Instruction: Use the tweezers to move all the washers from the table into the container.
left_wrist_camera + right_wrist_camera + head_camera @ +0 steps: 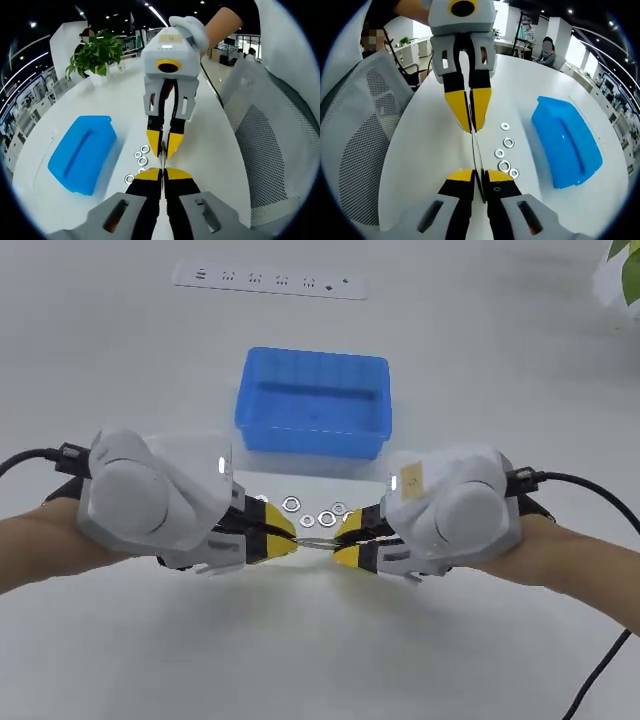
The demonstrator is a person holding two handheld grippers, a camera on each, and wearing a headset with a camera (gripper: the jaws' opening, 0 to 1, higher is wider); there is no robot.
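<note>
A thin pair of metal tweezers point(315, 544) spans the gap between my two grippers, which face each other tip to tip. The left gripper point(287, 538) is shut on one end and the right gripper point(345, 538) is shut on the other. In the left gripper view my own jaws point(162, 174) clamp the tweezers point(162, 156), with the right gripper point(164, 144) opposite. Several washers point(327, 518) lie on the white table just beyond the tips; they are also in the right gripper view point(508, 142). The blue container point(313, 400) stands behind them.
A white power strip point(270, 280) lies at the far edge of the table point(320, 660). A green plant point(625, 270) stands at the far right corner. Black cables point(590, 490) trail from both grippers. A mesh chair point(365, 150) stands beside the table.
</note>
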